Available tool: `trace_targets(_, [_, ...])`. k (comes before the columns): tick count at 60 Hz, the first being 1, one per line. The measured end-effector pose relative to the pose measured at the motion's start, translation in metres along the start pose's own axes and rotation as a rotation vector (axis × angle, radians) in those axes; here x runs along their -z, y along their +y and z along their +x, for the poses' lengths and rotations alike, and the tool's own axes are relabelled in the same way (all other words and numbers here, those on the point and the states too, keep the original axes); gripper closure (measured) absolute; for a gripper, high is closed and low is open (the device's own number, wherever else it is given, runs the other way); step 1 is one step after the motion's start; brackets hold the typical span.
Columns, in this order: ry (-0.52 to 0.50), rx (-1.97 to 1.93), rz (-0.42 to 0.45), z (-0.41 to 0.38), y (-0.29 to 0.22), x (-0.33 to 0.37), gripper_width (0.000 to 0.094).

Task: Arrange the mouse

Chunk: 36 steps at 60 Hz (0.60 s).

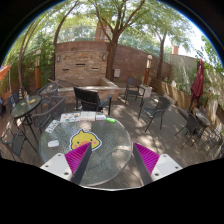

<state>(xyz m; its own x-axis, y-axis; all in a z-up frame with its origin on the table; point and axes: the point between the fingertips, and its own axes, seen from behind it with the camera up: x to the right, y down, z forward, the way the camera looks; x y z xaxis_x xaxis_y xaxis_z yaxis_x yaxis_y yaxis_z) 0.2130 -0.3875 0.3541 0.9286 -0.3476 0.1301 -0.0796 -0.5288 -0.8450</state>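
A round glass table (112,165) stands just ahead of me on a patio. On its left part lies a yellow and pink mat (84,132) with a small dark thing on it that looks like the mouse (89,143). It sits right by my left fingertip (80,156). My gripper (110,152) is open and empty, held low over the table's near part. Only bare glass lies between the fingers. The magenta pads show on both fingers.
White papers (72,117) and a small green thing (112,120) lie on the table's far side. Dark metal chairs (92,99) stand around it, with another table and chairs (22,108) to the left. A brick wall (85,62) and trees are behind.
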Motion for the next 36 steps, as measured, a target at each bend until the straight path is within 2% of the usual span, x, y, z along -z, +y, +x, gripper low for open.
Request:
trace_targets(10, [-0.005,0.002,-0.025,-0.009,0.019,-0.018,0.0086])
trace_targets(17, [-0.014,0.006,-0.075,-0.030,0.054,-0.029,0.0087])
trace_targets(28, [-0.059,0.020,-0.148,-0.077,0.136,-0.069,0.0076])
trace_targets(36, [-0.155,0.034,-0.197,-0.156,0.192,-0.099,0.0070])
